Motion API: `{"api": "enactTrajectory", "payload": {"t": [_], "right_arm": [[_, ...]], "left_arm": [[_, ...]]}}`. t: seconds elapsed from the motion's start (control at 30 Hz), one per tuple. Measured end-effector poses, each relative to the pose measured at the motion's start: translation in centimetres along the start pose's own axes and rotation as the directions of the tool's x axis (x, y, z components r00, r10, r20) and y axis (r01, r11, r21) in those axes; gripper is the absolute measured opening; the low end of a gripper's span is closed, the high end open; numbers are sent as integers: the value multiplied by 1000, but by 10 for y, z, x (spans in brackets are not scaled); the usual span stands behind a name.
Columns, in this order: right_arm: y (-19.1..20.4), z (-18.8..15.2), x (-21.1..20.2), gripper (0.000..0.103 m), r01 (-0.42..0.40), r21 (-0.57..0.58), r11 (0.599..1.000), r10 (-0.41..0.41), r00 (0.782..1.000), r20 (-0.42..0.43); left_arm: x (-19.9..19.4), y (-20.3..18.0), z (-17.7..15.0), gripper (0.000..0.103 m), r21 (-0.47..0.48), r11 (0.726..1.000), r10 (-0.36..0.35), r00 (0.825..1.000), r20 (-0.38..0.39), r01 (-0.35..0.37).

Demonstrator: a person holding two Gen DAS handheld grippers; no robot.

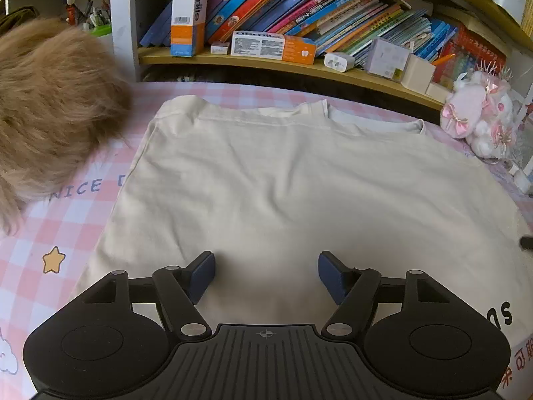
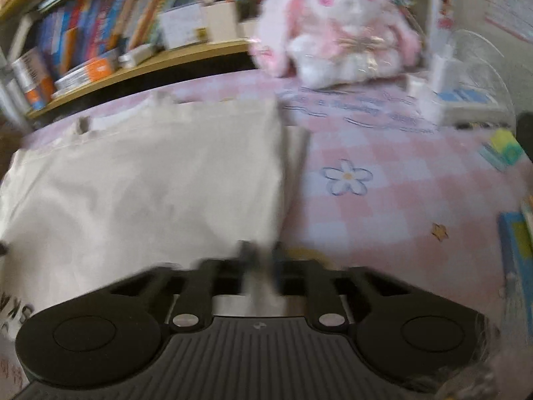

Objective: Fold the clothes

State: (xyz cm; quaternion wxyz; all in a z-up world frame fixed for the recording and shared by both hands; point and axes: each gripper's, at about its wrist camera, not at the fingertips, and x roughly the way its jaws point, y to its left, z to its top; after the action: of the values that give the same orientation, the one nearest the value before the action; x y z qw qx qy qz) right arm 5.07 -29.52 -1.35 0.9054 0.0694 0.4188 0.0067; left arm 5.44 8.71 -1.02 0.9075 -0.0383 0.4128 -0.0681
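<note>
At the near hem of the cream T-shirt (image 1: pixel 283 183), spread flat on the pink checked bed (image 1: pixel 66 220), the left tool (image 1: pixel 266 278) hovers with its jaws apart and empty. Toward the shirt's right edge, the right tool (image 2: pixel 258 260) looks clamped on cloth, though blur hides how much. A thin pinch could slip, and with the left side unheld the shirt may drag askew.

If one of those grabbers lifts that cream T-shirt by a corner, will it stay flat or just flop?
Most likely flop: the T-shirt is thin cloth lying limp with soft wrinkles, so the lifted part would probably drape and fold over itself. It looks light for its spread, so lifting should be easy. Pushed instead, it would probably bunch up on the checked sheet rather than slide whole.
</note>
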Motion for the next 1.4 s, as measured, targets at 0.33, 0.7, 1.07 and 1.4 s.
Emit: {"api": "enactTrajectory", "payload": {"t": [0.33,0.7,1.07,1.4], "right_arm": [[1,-6,6,5,81,-78,994,-80,997,13],[14,-3,-14,40,112,-99,989,-102,990,97],[44,-15,-17,43,15,-149,989,-6,998,56],[52,-34,-9,52,-9,-189,982,11,1000,14]], "left_arm": [[-1,-1,-2,72,10,1000,-5,1000,-1,5],[-5,-3,-1,76,-17,1000,12,1000,4,-12],[-33,12,-3,76,-59,997,61,997,56,-58],[-32,40,-25,76,-143,985,98,995,7,-96]]}}
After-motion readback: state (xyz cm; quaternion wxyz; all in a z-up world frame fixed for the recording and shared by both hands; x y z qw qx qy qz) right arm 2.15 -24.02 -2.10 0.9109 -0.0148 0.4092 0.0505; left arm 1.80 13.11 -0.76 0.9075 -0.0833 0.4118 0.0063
